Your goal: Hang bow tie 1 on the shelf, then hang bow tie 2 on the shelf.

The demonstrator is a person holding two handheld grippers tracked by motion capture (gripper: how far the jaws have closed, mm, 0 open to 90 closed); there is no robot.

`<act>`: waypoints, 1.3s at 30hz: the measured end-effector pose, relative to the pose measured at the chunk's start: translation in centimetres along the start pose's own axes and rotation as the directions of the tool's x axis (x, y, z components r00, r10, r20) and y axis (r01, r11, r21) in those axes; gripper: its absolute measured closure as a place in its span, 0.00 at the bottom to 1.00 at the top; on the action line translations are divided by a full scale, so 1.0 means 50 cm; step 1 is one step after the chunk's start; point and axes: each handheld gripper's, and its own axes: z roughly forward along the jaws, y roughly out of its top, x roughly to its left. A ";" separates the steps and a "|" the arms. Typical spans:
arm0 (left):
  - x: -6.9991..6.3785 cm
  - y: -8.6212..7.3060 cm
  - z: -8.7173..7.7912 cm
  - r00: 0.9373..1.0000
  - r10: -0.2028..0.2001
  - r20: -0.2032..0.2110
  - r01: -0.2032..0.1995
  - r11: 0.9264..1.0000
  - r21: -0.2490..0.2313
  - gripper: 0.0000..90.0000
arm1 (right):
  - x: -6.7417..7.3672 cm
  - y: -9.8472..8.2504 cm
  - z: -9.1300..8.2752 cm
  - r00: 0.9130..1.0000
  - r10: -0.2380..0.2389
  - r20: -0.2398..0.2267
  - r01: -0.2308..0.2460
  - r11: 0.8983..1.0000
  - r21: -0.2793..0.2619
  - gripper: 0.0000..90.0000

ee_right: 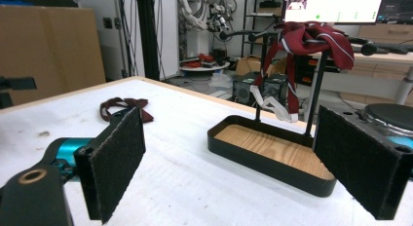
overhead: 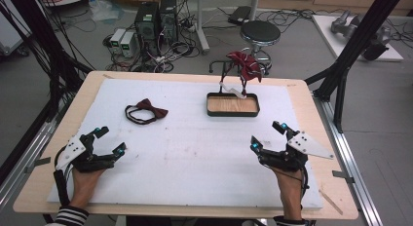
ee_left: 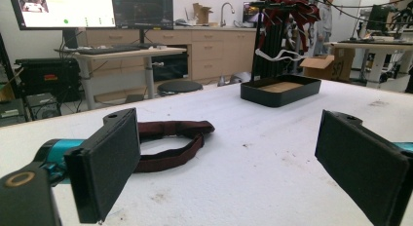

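Fingers [ee_right: 117, 162] apart; striped tie [ee_right: 311, 38] draped on stand [ee_right: 272, 153].

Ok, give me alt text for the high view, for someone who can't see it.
Two hands hold the left gripper and the right gripper open, low over a white table, with nothing between the fingers. Farther back lie a dark red bow tie and a black tray stand draped with a red striped tie.

Dark maroon bow tie [overhead: 146, 110] on the white tabletop sheet [overhead: 195, 158]; maroon tie with thin pale stripes [ee_right: 311, 38] (white tag trailing) over a black stand [overhead: 221, 65]; black-rimmed tray [overhead: 233, 112], tan wood floor.
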 end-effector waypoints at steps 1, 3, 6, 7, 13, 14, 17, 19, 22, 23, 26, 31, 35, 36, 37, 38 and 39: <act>0.000 0.000 0.000 1.000 0.000 0.000 0.000 1.000 0.000 0.11 | 0.000 -0.002 0.002 1.000 -0.007 -0.001 0.007 1.000 0.000 0.12; 0.000 0.000 0.000 1.000 -0.001 0.000 0.001 1.000 -0.001 0.11 | 0.000 -0.006 0.004 1.000 -0.003 0.002 0.003 1.000 -0.009 0.12; 0.001 0.000 0.000 1.000 -0.002 0.001 0.002 1.000 0.000 0.11 | -0.002 -0.008 0.005 1.000 -0.004 -0.001 0.004 1.000 -0.005 0.12; 0.001 0.000 0.000 1.000 -0.002 0.001 0.002 1.000 0.001 0.11 | -0.002 -0.010 0.005 1.000 -0.007 0.008 0.007 1.000 -0.014 0.12; 0.001 0.000 0.000 1.000 -0.011 0.000 0.011 1.000 -0.003 0.11 | -0.001 -0.028 0.011 1.000 0.008 0.006 -0.008 1.000 -0.001 0.12; 0.002 0.000 0.000 1.000 -0.012 0.000 0.012 1.000 -0.003 0.11 | -0.002 -0.030 0.013 1.000 0.005 0.006 -0.005 1.000 0.004 0.12; 0.002 0.000 0.000 1.000 -0.012 0.000 0.012 1.000 -0.003 0.11 | -0.002 -0.035 0.015 1.000 0.011 0.011 -0.011 1.000 0.005 0.12; 0.002 0.001 0.000 1.000 -0.012 0.000 0.012 1.000 0.000 0.11 | -0.003 -0.039 0.016 1.000 0.011 0.012 -0.011 1.000 0.000 0.12; 0.002 0.001 0.000 1.000 -0.010 -0.002 0.010 1.000 0.006 0.11 | -0.002 -0.049 0.017 1.000 0.025 0.015 -0.025 1.000 0.018 0.12; 0.002 0.002 0.000 1.000 -0.010 -0.005 0.010 1.000 0.008 0.11 | -0.003 -0.051 0.018 1.000 0.023 0.016 -0.024 1.000 0.020 0.12; 0.004 0.005 0.000 1.000 -0.007 -0.010 0.007 1.000 0.008 0.11 | -0.007 -0.054 0.016 0.999 0.029 0.024 -0.030 0.999 0.021 0.12; 0.017 0.021 -0.005 1.000 -0.008 -0.029 0.008 1.000 -0.006 0.11 | -0.012 -0.057 0.010 0.998 0.053 0.026 -0.053 0.998 0.015 0.12; 0.032 0.034 -0.006 0.999 -0.014 -0.037 0.014 1.000 -0.002 0.11 | -0.015 -0.058 0.007 0.998 0.056 0.030 -0.057 0.998 0.018 0.12; 0.035 0.038 -0.004 0.999 -0.013 -0.038 0.013 1.000 0.002 0.11 | -0.016 -0.058 0.007 0.998 0.054 0.031 -0.054 0.998 0.014 0.12; 0.039 0.043 -0.002 0.999 -0.002 -0.035 0.003 1.000 0.015 0.11 | -0.017 -0.058 0.006 0.998 0.052 0.031 -0.052 0.999 0.012 0.12; 0.041 0.047 0.000 0.999 0.000 -0.033 0.000 1.000 0.020 0.11 | -0.017 -0.058 0.005 0.998 0.056 0.033 -0.057 0.998 0.015 0.12; 0.044 0.052 0.004 1.000 0.004 -0.030 -0.003 1.000 0.026 0.11 | -0.017 -0.058 0.005 0.998 0.058 0.032 -0.059 0.998 0.015 0.12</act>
